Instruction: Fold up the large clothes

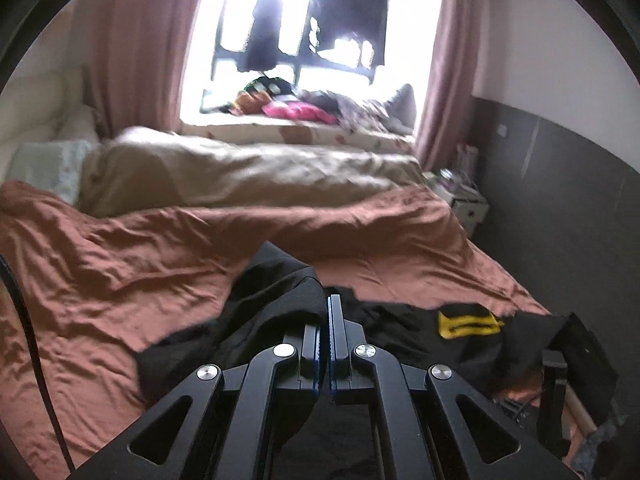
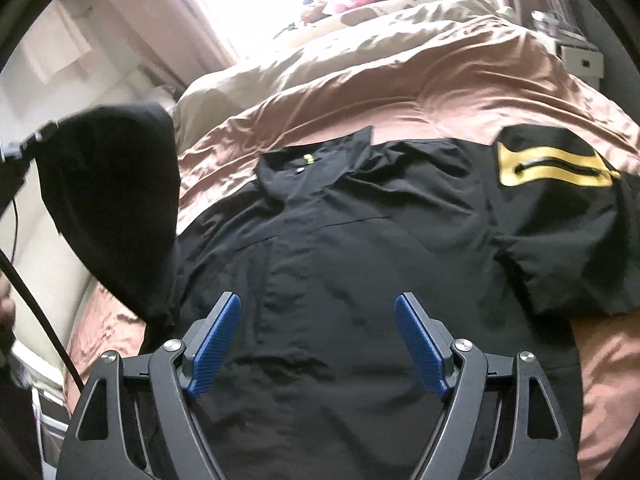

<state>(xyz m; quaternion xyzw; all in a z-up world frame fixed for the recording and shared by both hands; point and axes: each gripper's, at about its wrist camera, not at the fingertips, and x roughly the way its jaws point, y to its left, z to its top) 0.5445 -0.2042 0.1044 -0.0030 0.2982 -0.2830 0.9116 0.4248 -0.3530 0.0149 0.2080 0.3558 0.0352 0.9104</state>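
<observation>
- Left gripper (image 1: pixel 329 312): fingers pressed together, pinching a fold of the black shirt (image 2: pixel 360 260). In the left wrist view the pinched cloth bunches over the left finger and rises to a peak just beyond the fingertips.
- Right gripper (image 2: pixel 318 320): fingers spread wide, blue pads (image 2: pixel 420 344) facing each other, nothing between them. It hovers above the lower body of the shirt; whether the fingertips touch the cloth cannot be told.
- Black shirt: lies on the rust-brown bedspread (image 1: pixel 120 264), collar pointing toward the window (image 1: pixel 312 40). A yellow patch (image 2: pixel 556 164) sits on the sleeve at the right.
- Lifted portion (image 2: pixel 116 208): in the right wrist view, the shirt's left part is raised off the bed as a dark hanging mass at the left of the frame.
- Bed layers: a beige duvet (image 1: pixel 248 172) lies beyond the bedspread, and a pale pillow (image 1: pixel 48 164) sits at the far left.
- Window ledge (image 1: pixel 300 132): holds a loose pile of mixed clothes (image 1: pixel 304 106), including a pink item. Dark garments hang in front of the glass.
- Small white cabinet (image 1: pixel 468 204): stands beside the bed at the right, with items on top too blurred to identify. Its interior is not visible.
</observation>
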